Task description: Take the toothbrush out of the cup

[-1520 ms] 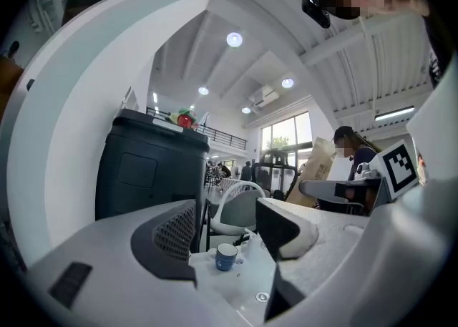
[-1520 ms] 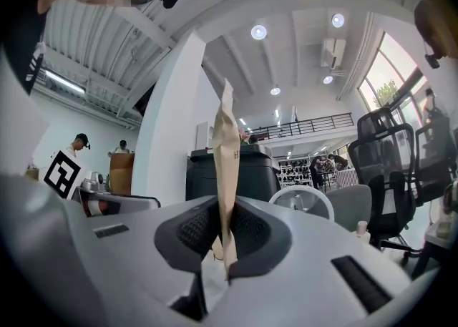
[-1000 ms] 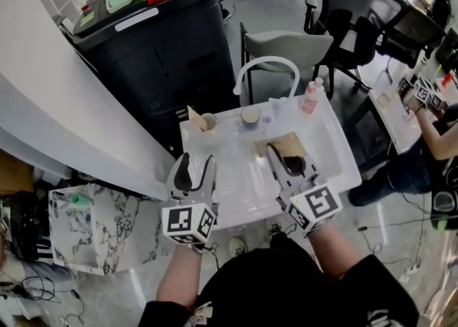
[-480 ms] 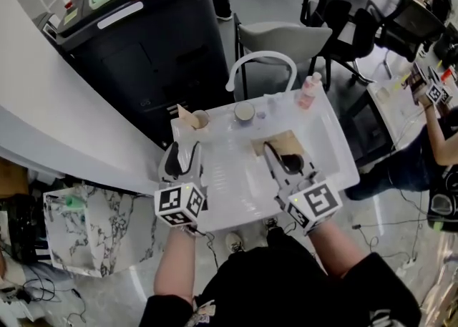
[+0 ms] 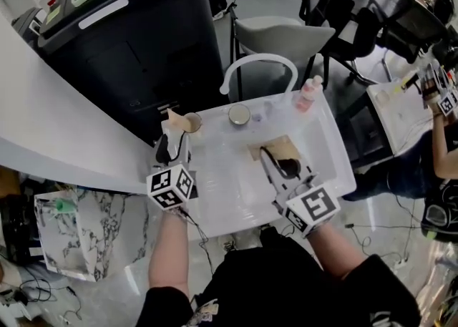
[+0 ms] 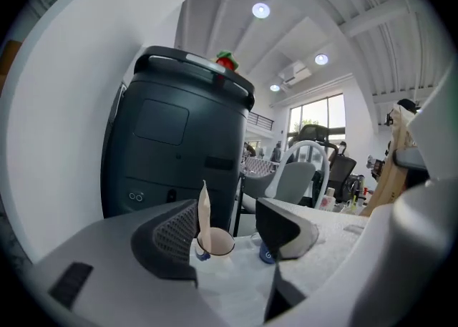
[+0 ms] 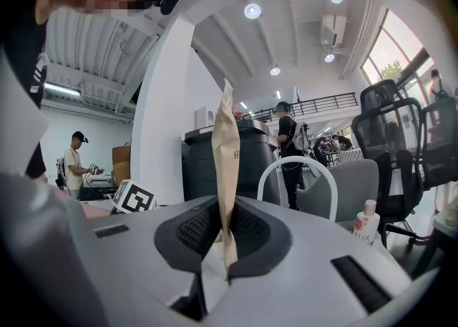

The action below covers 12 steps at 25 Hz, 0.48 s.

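Observation:
A brown paper cup point(image 5: 191, 123) stands at the back left corner of the white table point(image 5: 236, 197). A tan paper-wrapped toothbrush point(image 5: 174, 116) leans out of it. My left gripper point(image 5: 170, 148) is just in front of that cup, jaws open. In the left gripper view the cup point(image 6: 215, 244) and the toothbrush point(image 6: 204, 211) sit a little ahead of the left gripper point(image 6: 227, 231), nearer its left pad and untouched. My right gripper point(image 5: 276, 165) hovers over the table's middle. Its jaws point(image 7: 225, 236) are shut on an upright tan paper packet point(image 7: 226, 154).
A second cup point(image 5: 239, 114) and a pink-capped bottle point(image 5: 309, 93) stand along the table's back edge, under a white arched tap point(image 5: 257, 64). A big black bin point(image 5: 136, 46) and a grey chair point(image 5: 283, 36) stand behind. A person point(image 5: 440, 139) sits at the right.
My left gripper has moved forward and down to the cup at the back left corner. The right gripper has shifted only a little, still gripping the paper packet.

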Motion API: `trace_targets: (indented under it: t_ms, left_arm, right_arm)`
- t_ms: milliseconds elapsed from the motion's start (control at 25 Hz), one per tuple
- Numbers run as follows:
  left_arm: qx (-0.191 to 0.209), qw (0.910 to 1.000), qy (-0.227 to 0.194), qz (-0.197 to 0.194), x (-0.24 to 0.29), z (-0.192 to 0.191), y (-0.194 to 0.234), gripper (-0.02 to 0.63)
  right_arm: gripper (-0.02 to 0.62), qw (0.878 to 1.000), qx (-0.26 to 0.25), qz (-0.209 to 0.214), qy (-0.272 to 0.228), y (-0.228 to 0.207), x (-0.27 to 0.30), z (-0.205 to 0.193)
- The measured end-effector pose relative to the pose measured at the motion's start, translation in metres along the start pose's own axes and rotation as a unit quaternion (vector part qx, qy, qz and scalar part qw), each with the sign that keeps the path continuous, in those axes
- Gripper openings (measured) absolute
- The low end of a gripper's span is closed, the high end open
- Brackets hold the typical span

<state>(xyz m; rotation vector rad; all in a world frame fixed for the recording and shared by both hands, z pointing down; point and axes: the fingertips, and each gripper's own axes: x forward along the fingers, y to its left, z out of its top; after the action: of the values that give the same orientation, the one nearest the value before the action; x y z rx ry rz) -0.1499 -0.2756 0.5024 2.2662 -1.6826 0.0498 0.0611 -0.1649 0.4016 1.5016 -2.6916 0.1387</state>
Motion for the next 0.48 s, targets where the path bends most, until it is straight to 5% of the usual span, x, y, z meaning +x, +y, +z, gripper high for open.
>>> trace_targets:
  t_ms: [480]
  left_arm:
    - [-0.004, 0.9989, 0.038, 0.026, 0.067, -0.036, 0.03, 0.247]
  right_arm:
    - [0.029, 0.999, 0.009, 0.006, 0.033, -0.027, 0.03, -0.022]
